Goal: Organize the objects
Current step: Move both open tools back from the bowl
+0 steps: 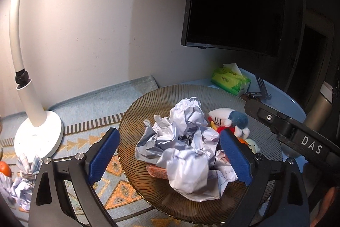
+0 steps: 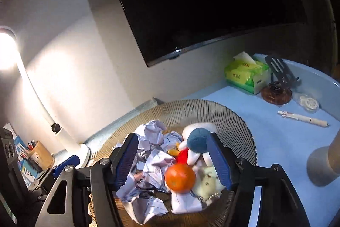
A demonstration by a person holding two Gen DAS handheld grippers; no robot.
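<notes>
A ribbed brown glass bowl [image 1: 148, 103] holds several crumpled paper balls [image 1: 187, 114], a plush shark toy [image 1: 227, 117], a small cream plush [image 1: 252, 145] and a pink packet [image 1: 157, 171]. My left gripper [image 1: 170, 159] is open just above the bowl, its blue pads either side of a paper ball [image 1: 188, 171]. In the right wrist view the same bowl [image 2: 223, 118] shows the shark toy [image 2: 197, 139], the cream plush [image 2: 207, 183] and an orange [image 2: 180, 178]. My right gripper [image 2: 172, 160] is open over the bowl, the orange between its fingers but untouched.
A white desk lamp [image 1: 38, 137] stands left on a patterned mat [image 1: 89, 103]. A green tissue pack [image 2: 244, 74], spatula [image 2: 278, 69], wooden coaster [image 2: 276, 94], pen [image 2: 303, 118] and a grey cylinder [image 2: 325, 163] lie on the blue table. Loose paper [image 1: 20, 190] and another orange [image 1: 5, 168] lie far left.
</notes>
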